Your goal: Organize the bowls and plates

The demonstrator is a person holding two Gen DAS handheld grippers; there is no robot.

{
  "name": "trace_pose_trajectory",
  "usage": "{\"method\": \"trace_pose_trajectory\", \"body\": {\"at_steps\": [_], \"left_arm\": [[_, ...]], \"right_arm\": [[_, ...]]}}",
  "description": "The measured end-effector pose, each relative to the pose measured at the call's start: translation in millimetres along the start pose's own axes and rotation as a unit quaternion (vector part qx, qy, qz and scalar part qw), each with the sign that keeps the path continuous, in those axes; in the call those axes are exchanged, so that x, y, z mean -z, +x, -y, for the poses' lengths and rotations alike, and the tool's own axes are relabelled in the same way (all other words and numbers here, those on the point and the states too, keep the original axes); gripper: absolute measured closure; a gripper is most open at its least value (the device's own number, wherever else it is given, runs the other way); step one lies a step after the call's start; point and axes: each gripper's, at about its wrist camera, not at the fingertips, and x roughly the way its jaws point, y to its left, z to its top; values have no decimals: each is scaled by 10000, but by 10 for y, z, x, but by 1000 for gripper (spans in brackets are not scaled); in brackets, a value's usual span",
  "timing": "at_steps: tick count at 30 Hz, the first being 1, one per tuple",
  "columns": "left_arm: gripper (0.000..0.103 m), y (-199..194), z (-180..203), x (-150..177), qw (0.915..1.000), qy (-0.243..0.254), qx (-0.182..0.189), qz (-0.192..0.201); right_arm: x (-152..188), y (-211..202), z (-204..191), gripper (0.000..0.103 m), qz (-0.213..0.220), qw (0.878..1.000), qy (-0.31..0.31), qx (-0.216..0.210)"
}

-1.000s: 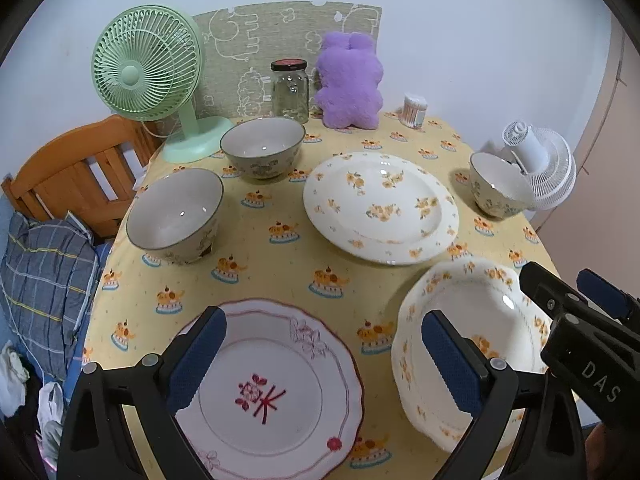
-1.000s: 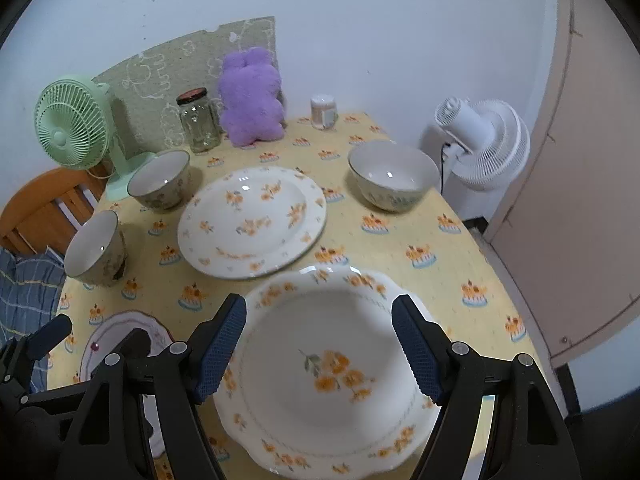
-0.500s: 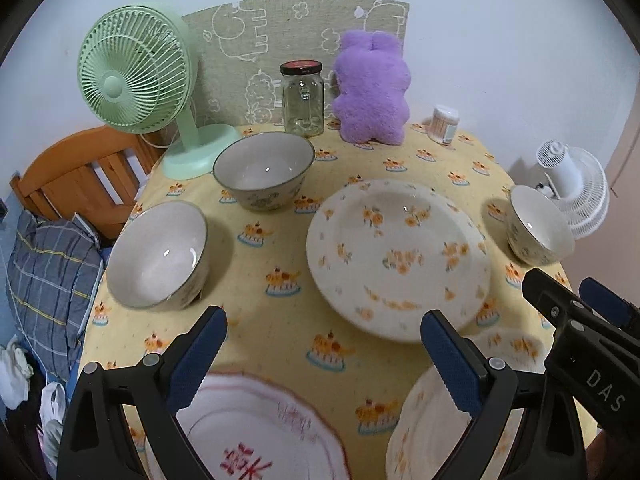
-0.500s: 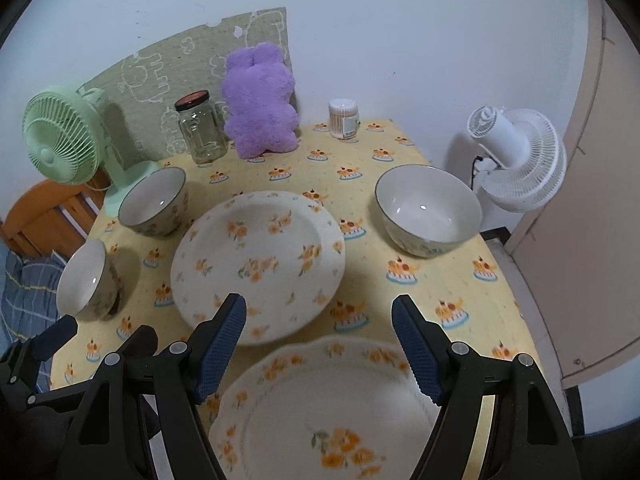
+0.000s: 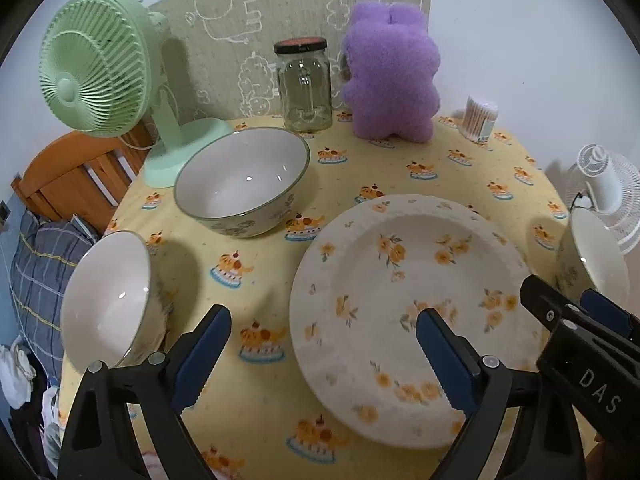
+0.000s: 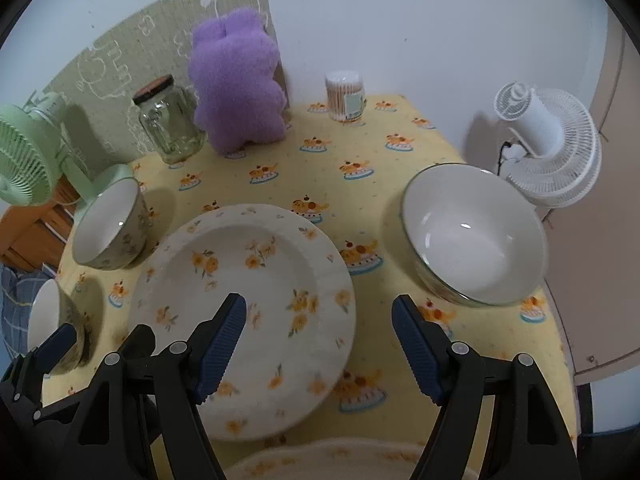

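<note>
On the table: 3 bowls, 2 plates, 2 fans, 1 jar, 1 plush toy.

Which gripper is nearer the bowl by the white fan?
Right. The right gripper hangs open just left of that bowl; the left gripper hangs open farther off, across the floral plate.

a home: cake-print tablecloth, purple plush toy, green desk fan, wooden bed frame.

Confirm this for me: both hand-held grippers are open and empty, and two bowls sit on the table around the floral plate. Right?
Not quite: there are three bowls, as the right wrist view shows. Both hand-held grippers are open and empty, around the floral plate.
</note>
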Motion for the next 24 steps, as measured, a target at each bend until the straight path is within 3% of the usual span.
{"method": "trace_pose_trajectory", "body": {"at_steps": [11, 15, 24], "left_arm": [[16, 524, 91, -17, 9991, 72, -37, -424], [25, 609, 152, -32, 9981, 172, 84, -578], [22, 672, 177, -106, 9977, 297, 117, -597]], "right_arm": [[-59, 572, -53, 26, -402, 9992, -21, -13], [-47, 707, -43, 35, -577, 9983, -41, 1], [-101, 803, -41, 36, -700, 9975, -10, 6]]}}
